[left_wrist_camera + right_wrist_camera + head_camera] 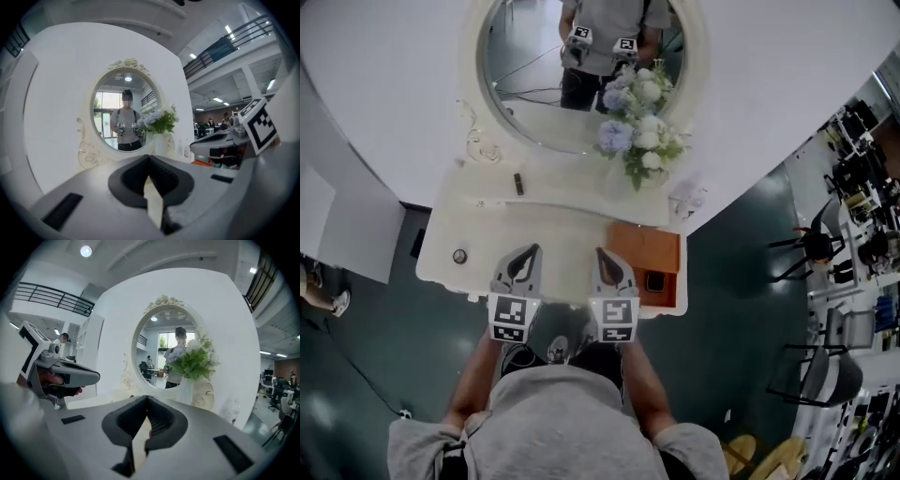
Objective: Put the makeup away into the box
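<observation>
Left gripper and right gripper clenched, both empty. Small dark makeup stick, twelve o'clock of left gripper: probably light, rigid, slick; pinch mid-length. Box at three o'clock.

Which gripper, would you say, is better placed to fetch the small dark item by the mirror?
Probably left: the left gripper lies nearer the small dark item, while the right gripper sits over by the box. Both are shut and empty.

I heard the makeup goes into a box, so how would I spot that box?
Find the white dressing table with the oval mirror. At the tabletop's right end, in front of the flowers, lies the box. It is the only orange-brown thing on that white top.
</observation>
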Available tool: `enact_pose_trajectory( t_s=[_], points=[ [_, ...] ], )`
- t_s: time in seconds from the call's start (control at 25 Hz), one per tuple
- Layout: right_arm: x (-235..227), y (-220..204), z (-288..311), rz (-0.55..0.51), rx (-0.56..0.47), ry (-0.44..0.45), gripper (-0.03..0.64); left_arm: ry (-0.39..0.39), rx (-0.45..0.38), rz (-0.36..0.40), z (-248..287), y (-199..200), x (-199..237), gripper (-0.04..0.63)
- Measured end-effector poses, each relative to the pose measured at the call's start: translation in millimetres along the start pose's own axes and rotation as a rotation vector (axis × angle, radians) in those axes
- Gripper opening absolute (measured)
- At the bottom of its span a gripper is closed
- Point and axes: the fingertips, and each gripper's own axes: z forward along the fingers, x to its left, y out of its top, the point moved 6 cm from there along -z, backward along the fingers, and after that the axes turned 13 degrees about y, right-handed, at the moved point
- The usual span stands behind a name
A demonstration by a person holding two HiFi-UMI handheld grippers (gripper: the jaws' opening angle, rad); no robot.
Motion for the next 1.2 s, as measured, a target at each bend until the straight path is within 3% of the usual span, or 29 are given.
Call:
enact_pose_trajectory(
  t_s=[0.52,0.96,1.2],
  points=[
    [50,19,118,-0.069,0.028,0.260,0.014,0.298,0.036,-0.092,-4,-24,99,0.001],
    [34,-7,231,-0.087,0.121,0.387,0.014,0.422,0.153,-0.133,52,-69,136,0.001],
    [30,-32,287,-0.065,0.222,0.435,0.015,0.475,0.216,-0.159,74,-97,155,0.001]
  ],
)
